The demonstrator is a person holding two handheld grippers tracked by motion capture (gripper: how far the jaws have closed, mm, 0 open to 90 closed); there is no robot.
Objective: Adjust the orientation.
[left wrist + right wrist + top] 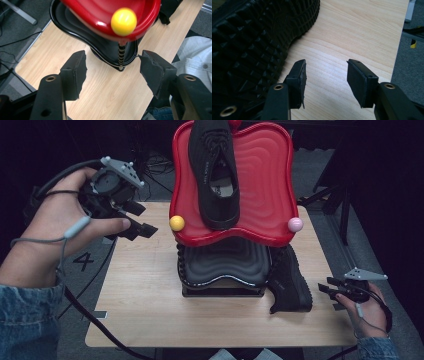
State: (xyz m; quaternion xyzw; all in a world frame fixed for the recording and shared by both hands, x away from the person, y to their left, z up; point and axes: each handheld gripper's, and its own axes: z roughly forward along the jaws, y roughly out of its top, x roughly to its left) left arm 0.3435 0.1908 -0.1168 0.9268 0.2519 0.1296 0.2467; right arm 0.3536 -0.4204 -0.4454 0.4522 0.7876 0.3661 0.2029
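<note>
A red tray (265, 180) tops a two-level stand, and a black shoe (215, 175) lies on it, toe toward me. Below it sits a black tray (225, 265). A yellow ball (176, 223) and a pink ball (295, 224) cap the red tray's front corners. A second black shoe (290, 282) lies on its side on the table right of the stand. My left gripper (148, 220) hangs open, left of the yellow ball (124, 21), nothing between its jaws. My right gripper (324, 286) is open just right of that shoe, whose sole (249, 37) faces it.
The wooden table (150, 310) has bare room to the left and in front of the stand. A floor mark "4" (83, 261) and cables lie off the table's left edge. Dark stand legs (330, 195) rise behind the right corner.
</note>
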